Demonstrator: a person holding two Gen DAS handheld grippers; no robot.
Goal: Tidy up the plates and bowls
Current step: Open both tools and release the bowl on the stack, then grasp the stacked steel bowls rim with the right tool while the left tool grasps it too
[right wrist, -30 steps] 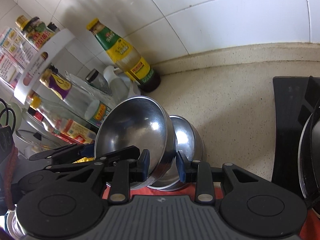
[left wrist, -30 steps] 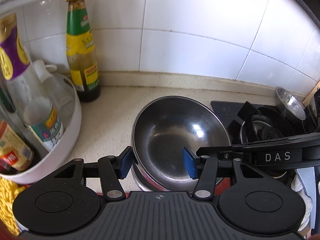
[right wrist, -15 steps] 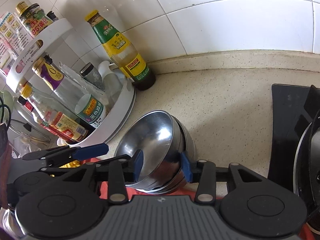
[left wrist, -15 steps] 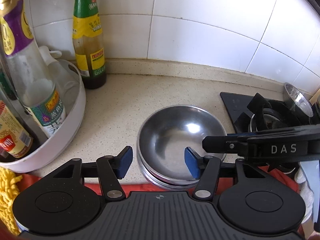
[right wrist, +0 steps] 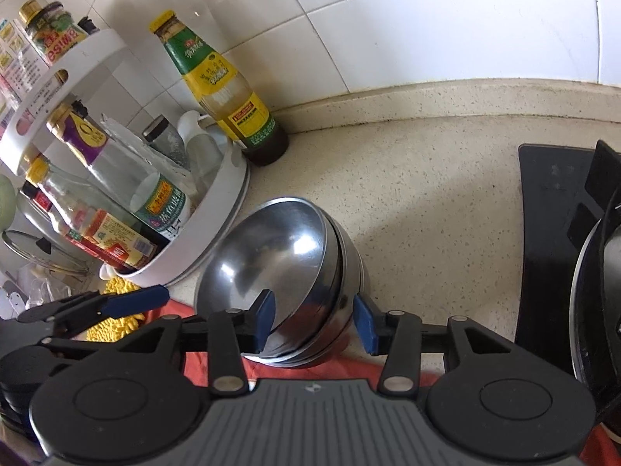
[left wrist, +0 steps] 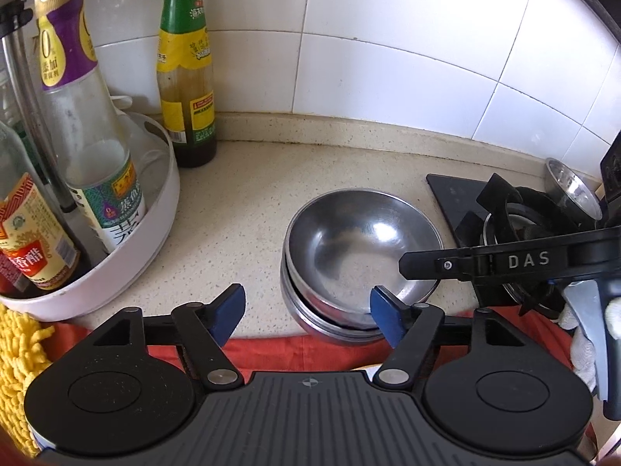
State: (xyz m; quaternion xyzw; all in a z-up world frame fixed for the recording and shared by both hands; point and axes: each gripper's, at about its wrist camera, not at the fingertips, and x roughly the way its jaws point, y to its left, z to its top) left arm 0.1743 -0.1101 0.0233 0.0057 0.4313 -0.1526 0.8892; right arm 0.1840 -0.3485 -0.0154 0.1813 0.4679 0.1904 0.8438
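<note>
Both grippers, left (left wrist: 306,312) and right (right wrist: 314,320), opening off the top bowl (right wrist: 271,252), now nested in the stack (left wrist: 330,318) at the worktop's (left wrist: 252,202) front edge; holding nothing.

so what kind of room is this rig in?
Most likely a home kitchen: white tiled wall, gas stove, sauce bottle on the stone counter, stacked steel bowls.

Speckled counter (left wrist: 248,202) carries stacked steel bowls (left wrist: 361,248), sauce bottle (left wrist: 186,77).
</note>
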